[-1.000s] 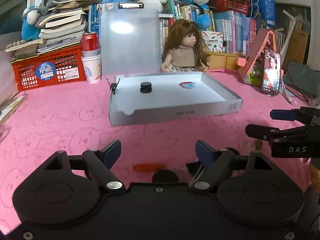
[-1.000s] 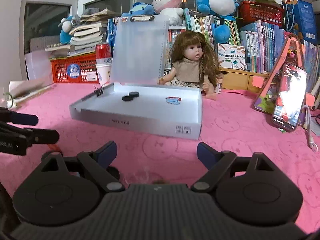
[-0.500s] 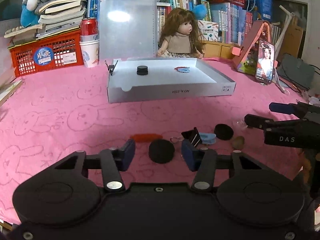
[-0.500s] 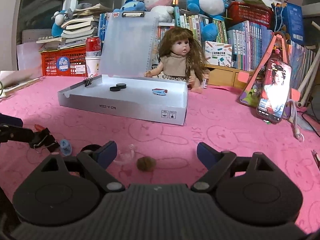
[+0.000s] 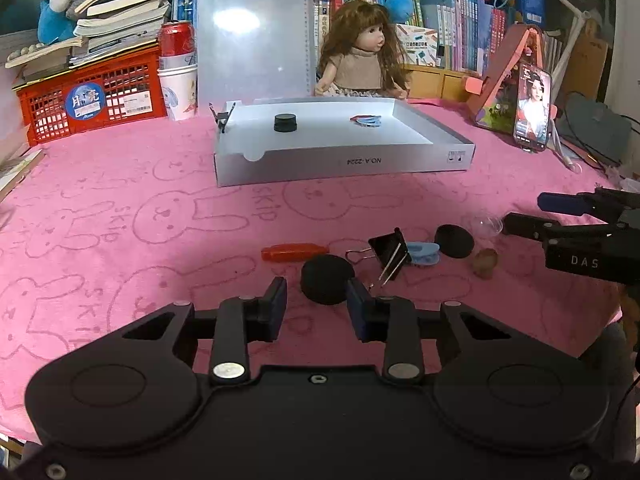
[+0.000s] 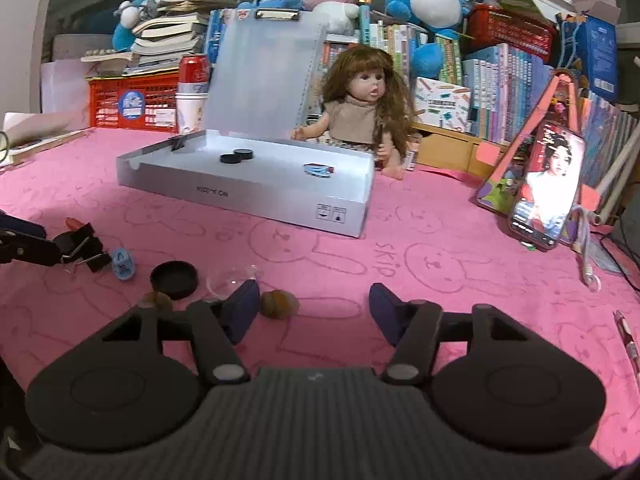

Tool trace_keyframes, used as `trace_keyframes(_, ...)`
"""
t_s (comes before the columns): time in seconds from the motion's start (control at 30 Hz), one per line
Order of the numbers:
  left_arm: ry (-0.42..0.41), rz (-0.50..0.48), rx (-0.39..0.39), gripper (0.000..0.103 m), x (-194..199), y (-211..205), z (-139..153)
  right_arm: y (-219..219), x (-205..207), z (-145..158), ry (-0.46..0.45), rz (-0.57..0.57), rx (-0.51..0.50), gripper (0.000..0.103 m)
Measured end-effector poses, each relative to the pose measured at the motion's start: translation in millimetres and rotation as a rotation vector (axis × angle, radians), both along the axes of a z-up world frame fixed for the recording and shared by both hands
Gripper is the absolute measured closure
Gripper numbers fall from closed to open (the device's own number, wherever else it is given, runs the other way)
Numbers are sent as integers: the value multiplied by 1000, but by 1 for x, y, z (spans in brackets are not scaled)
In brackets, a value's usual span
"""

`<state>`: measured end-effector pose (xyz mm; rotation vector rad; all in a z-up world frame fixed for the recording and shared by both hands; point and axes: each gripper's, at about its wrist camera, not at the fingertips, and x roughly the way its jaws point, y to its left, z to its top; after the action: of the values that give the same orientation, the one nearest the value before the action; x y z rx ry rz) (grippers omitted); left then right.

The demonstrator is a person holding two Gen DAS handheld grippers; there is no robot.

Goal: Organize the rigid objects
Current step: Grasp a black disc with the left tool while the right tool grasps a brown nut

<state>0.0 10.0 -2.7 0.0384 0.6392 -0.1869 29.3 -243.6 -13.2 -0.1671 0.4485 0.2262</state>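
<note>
A white shallow box [image 5: 344, 160] [image 6: 256, 196] lies on the pink cloth and holds black caps [image 5: 285, 123] [image 6: 237, 156] and a blue clip [image 5: 367, 119]. Nearer me lie a black round cap [image 5: 326, 279], a red piece [image 5: 294, 251], a black binder clip [image 5: 390, 249], a blue piece [image 5: 424, 253], a second black cap [image 5: 454, 241] [image 6: 174, 279], a clear cap [image 6: 230, 278] and a brown nut [image 5: 485, 262] [image 6: 279, 304]. My left gripper [image 5: 318, 310] is open, its fingers just short of the near black cap. My right gripper [image 6: 314, 312] is open, the nut near its left finger [image 6: 240, 308].
A doll [image 5: 362, 54], a translucent clipboard [image 5: 254, 36], a red basket [image 5: 92, 96] with a can and cups, and a phone on a stand [image 5: 530, 110] stand behind the box. Books and plush toys line the back.
Both grippers have pulled back and tilted down, so the loose items on the cloth came into view. The left gripper's fingers have narrowed around the near black cap.
</note>
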Motion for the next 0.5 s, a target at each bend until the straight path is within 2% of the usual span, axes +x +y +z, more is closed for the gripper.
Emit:
trace_keyframes(0.3, -22, -8, 34, 69, 7, -9, -7, 11, 3, -5, 10, 47, -23, 53)
trace_keyframes(0.5, -34, -17, 42, 68, 10, -11, -8, 13, 2, -7, 23, 58, -23, 61)
